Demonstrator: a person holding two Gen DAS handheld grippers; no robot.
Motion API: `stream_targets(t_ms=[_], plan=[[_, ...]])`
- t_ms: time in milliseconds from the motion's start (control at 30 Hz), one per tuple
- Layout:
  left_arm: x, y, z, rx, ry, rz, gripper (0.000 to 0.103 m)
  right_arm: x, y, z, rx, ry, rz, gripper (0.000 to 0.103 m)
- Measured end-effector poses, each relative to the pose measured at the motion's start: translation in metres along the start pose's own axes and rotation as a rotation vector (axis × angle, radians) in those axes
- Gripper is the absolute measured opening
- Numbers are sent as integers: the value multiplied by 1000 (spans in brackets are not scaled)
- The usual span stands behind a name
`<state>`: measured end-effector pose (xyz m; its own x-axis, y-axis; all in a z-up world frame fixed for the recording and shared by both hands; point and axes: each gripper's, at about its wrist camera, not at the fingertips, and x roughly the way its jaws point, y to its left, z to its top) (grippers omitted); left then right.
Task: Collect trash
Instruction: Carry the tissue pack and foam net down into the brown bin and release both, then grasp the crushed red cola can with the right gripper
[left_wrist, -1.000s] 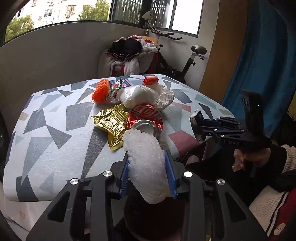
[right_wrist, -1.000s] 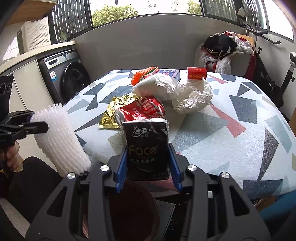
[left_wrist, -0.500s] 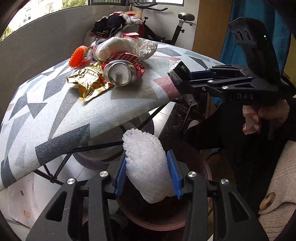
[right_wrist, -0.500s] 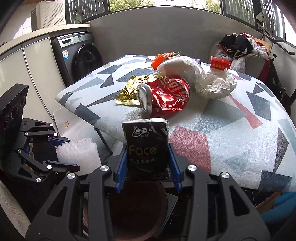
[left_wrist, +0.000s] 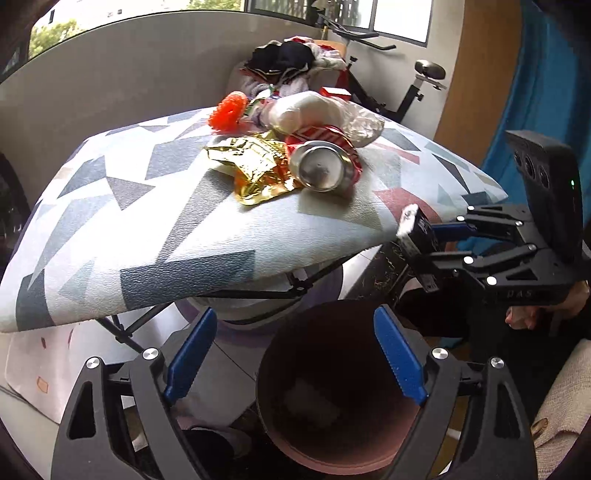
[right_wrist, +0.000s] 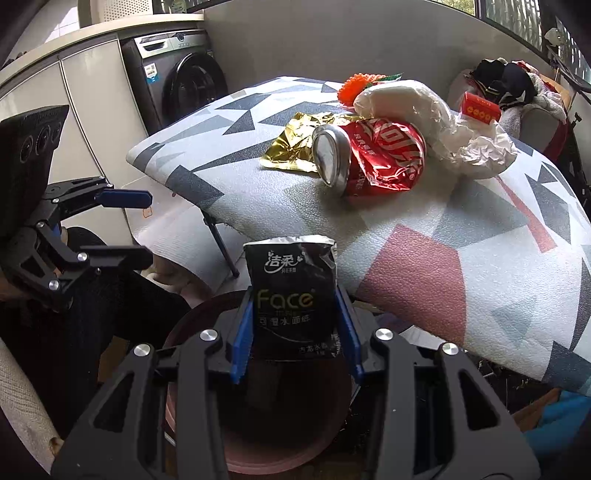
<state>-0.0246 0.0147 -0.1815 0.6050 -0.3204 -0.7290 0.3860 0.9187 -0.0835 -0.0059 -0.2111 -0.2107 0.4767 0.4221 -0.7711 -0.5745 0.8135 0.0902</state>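
Observation:
My left gripper (left_wrist: 295, 354) is open and empty above a dark round bin (left_wrist: 332, 398); a pale shape lies blurred at its bottom. My right gripper (right_wrist: 293, 325) is shut on a black tissue pack (right_wrist: 291, 291) and holds it over the same bin (right_wrist: 258, 435). It also shows in the left wrist view (left_wrist: 417, 236). On the patterned table (left_wrist: 147, 229) lie a crushed red can (left_wrist: 321, 162), a gold wrapper (left_wrist: 255, 166), a white plastic bag (left_wrist: 314, 110), an orange foam net (left_wrist: 229, 114) and a small red box (right_wrist: 480, 107).
The bin stands on the floor below the table's near edge. A washing machine (right_wrist: 177, 77) stands at the left. A chair piled with clothes (left_wrist: 291, 62) and an exercise bike (left_wrist: 410, 85) stand behind the table. A blue curtain (left_wrist: 546, 92) hangs at the right.
My left gripper has opened and the white foam net has left it; a pale shape now lies in the bin. My right gripper has moved over the bin with the tissue pack.

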Motion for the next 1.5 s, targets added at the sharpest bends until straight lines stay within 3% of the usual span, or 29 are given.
stream_targets(t_ms=[200, 600, 700, 767, 833, 1067, 1500], plan=[[-5, 19, 3, -79, -24, 32, 88, 10, 6, -1, -20, 39, 14, 44], [-9, 25, 2, -109, -41, 68, 90, 20, 6, -2, -17, 82, 19, 46], [-9, 26, 2, -116, -43, 70, 90, 22, 6, -1, -21, 86, 16, 58], [-9, 27, 2, -119, -42, 71, 90, 21, 7, -1, -23, 83, 13, 77], [-8, 27, 1, -122, -41, 72, 90, 21, 7, -1, -21, 76, 7, 88], [-8, 27, 1, -124, -39, 75, 90, 18, -2, -1, 13, 74, -6, 95], [-8, 30, 1, -128, -43, 82, 91, 17, -7, -1, 33, 70, -11, 96]])
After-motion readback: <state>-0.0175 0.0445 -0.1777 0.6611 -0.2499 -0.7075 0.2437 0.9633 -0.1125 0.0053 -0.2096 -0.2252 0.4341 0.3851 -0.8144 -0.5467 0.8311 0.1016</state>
